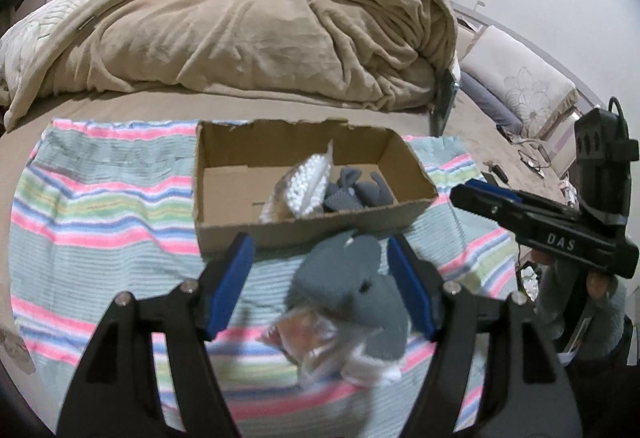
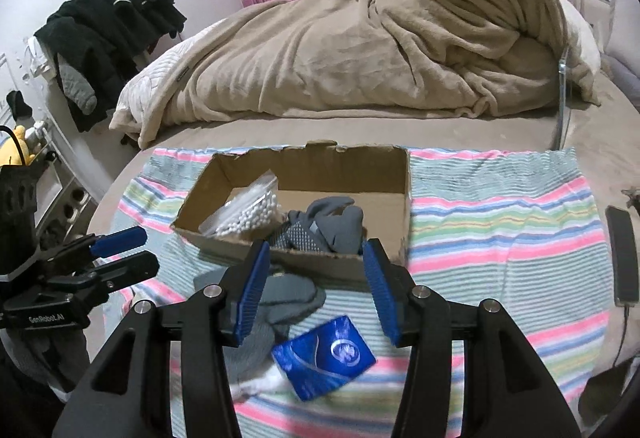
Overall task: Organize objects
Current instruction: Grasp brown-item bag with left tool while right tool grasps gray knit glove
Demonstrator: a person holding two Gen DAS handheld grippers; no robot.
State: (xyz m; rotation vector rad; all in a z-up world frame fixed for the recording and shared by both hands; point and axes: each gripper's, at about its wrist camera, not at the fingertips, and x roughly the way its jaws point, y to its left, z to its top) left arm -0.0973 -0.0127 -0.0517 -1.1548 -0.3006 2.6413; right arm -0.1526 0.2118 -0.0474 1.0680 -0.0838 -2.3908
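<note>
From my feeds, the biggest thing is the bed (image 2: 400,130), with a heaped tan blanket (image 1: 248,26) across its far side. Over the near part lies a striped towel (image 1: 100,206) in pink, green and pale blue bands, and everything I am sorting sits on it.

On the towel stands an open cardboard box (image 1: 224,158), its far rim torn and ragged. Inside I see a clear bag of small white beads (image 2: 250,212) leaning toward the left wall, and beside it a bundle of grey gloves (image 2: 332,222) bunched against the near wall, one with a dotted grip patch. The rest of the box floor is bare cardboard.

Just in front of the box, on the towel, lies another grey glove (image 1: 352,298) with a white cuff, resting partly on a crumpled clear plastic wrapper (image 1: 304,338). Beside it, in the right wrist view, is a flat blue packet (image 2: 324,356) with a round white emblem.

My left gripper (image 1: 320,286) has its jaws spread wide, straddling the glove without touching it. My right gripper (image 2: 314,290) is likewise wide apart and holds nothing, hovering above the blue packet and the box's near wall.

A dark phone (image 2: 622,258) lies at the towel's right edge.
</note>
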